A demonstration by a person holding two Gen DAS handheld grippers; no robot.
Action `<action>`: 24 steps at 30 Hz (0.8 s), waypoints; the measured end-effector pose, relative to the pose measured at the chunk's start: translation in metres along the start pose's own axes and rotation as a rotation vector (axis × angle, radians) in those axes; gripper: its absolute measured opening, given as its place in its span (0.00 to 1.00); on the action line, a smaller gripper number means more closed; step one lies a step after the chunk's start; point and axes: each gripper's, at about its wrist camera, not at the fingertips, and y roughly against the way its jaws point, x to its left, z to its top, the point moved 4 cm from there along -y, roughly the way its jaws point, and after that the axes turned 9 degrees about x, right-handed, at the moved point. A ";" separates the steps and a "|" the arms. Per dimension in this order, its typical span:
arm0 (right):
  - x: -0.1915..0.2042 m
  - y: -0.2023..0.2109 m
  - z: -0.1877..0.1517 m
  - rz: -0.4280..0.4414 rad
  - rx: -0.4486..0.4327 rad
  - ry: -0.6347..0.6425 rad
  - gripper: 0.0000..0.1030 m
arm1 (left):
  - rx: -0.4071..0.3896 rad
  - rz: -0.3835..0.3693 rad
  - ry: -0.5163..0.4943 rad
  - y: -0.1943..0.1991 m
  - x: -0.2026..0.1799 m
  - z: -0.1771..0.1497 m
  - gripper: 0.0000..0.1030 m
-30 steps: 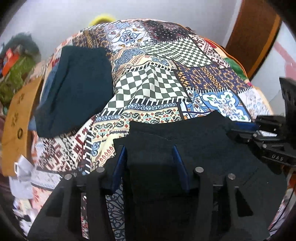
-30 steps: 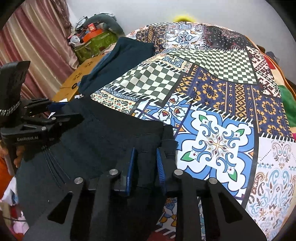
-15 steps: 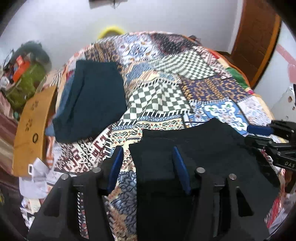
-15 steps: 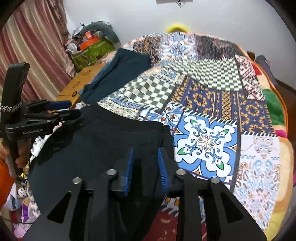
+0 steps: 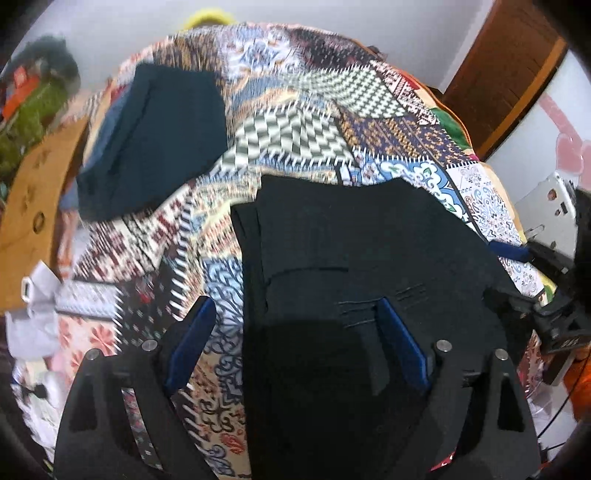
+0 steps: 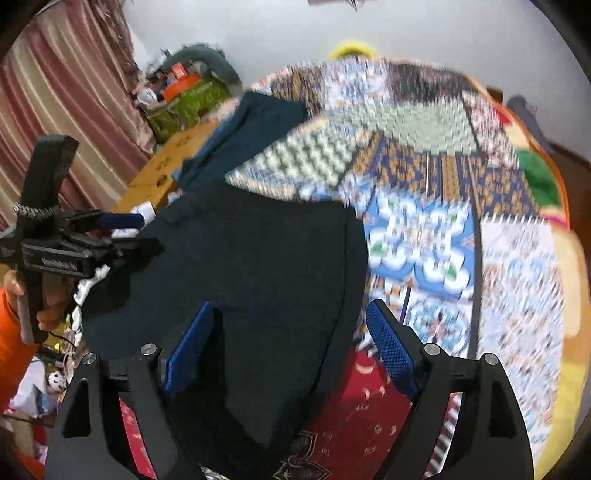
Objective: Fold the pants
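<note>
Black pants (image 5: 362,236) lie between both grippers' spread jaws.

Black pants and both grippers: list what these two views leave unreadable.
- Black pants: the near end, left wrist view, is hidden behind the open left gripper and cut off by the frame's bottom edge.
- Same pants, right wrist view: the lower edge disappears behind the open right gripper.
- Patchwork bedspread: pattern smeared by motion blur.
- Folded dark teal garment: type unclear, blurred.

1. A white wall (image 6: 424,33) rises behind the bed (image 5: 295,122), which wears a patchwork cover.
2. Striped pink curtains (image 6: 62,110) hang at one side.
3. A brown wooden door (image 5: 506,66) stands opposite.
</note>
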 end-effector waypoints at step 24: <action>-0.005 -0.022 0.013 0.241 0.079 -0.075 0.43 | 0.109 -0.305 0.131 -0.021 0.008 0.007 0.56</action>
